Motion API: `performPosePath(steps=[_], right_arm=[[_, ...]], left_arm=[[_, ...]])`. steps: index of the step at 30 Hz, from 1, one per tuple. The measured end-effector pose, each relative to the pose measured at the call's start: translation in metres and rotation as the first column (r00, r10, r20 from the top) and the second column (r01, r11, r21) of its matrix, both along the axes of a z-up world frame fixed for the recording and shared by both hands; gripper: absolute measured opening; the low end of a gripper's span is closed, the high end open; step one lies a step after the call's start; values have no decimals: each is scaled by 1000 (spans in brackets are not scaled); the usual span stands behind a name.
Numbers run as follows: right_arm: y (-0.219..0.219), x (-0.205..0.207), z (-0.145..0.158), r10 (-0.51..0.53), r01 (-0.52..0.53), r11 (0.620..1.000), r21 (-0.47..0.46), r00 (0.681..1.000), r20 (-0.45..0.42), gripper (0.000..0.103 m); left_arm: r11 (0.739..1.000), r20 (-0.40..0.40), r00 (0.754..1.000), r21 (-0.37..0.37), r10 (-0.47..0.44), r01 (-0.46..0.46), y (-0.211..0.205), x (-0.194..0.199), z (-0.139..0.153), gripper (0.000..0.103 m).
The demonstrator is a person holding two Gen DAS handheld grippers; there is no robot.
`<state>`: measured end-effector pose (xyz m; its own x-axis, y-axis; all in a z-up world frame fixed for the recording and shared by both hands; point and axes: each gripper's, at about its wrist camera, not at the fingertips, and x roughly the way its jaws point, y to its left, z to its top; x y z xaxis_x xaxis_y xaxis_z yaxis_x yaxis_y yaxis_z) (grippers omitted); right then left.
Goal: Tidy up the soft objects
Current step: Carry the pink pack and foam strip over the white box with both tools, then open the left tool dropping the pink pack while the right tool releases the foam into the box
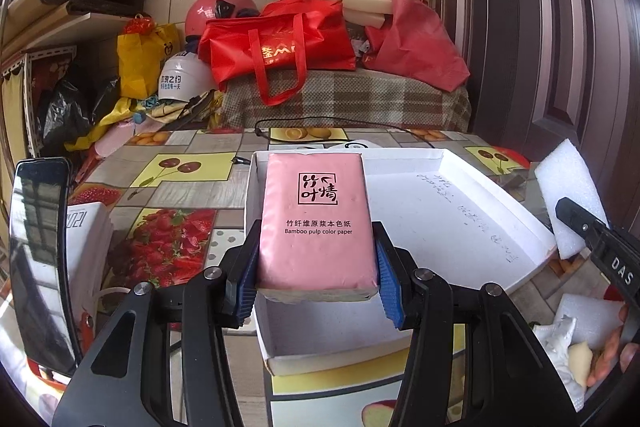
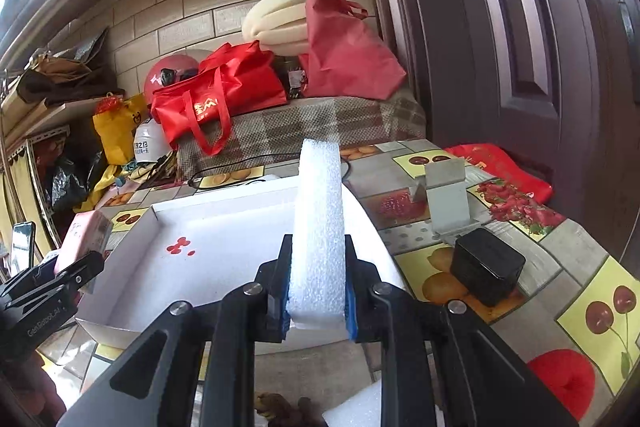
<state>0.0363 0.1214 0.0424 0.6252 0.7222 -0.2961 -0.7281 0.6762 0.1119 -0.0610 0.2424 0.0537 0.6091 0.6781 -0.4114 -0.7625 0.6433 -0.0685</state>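
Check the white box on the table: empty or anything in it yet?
Empty as far as visible. The white box shows a bare floor with red spots; the pink tissue pack and foam block are both held above it.

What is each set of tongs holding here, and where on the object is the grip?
Left tongs: pink tissue pack, pinched across its near end, by its two long sides. Right tongs: white foam block, clamped on its broad faces at the near end.

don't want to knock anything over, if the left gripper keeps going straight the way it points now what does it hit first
Probably the white box. The left gripper, shut on the pink tissue pack, points slightly downward over it, so the pack would likely meet the box floor or far wall first. Depth is hard to judge.
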Motion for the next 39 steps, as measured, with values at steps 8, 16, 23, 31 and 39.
performPosePath(steps=[8, 16, 23, 31, 39], right_arm=[[50, -25, 4, 113, -107, 991, -82, 990, 80, 19], [71, 2, -6, 124, -130, 985, -114, 990, -61, 20], [64, -2, -5, 94, -97, 991, -97, 995, -33, 96], [55, -5, 1, 61, -60, 997, -49, 998, 10, 103], [43, -27, 6, 45, -43, 999, -17, 993, 110, 103]], left_arm=[[999, -15, 1000, -34, -2, 1, 15, 13, -2, 50], [994, -57, 998, -111, -19, 13, 30, 23, -10, 50], [997, -60, 998, -79, 13, -18, 24, 21, -8, 85], [994, -20, 999, -106, 28, -30, 30, 13, -8, 103], [999, 22, 999, -20, 42, -42, 14, 2, 0, 103]])
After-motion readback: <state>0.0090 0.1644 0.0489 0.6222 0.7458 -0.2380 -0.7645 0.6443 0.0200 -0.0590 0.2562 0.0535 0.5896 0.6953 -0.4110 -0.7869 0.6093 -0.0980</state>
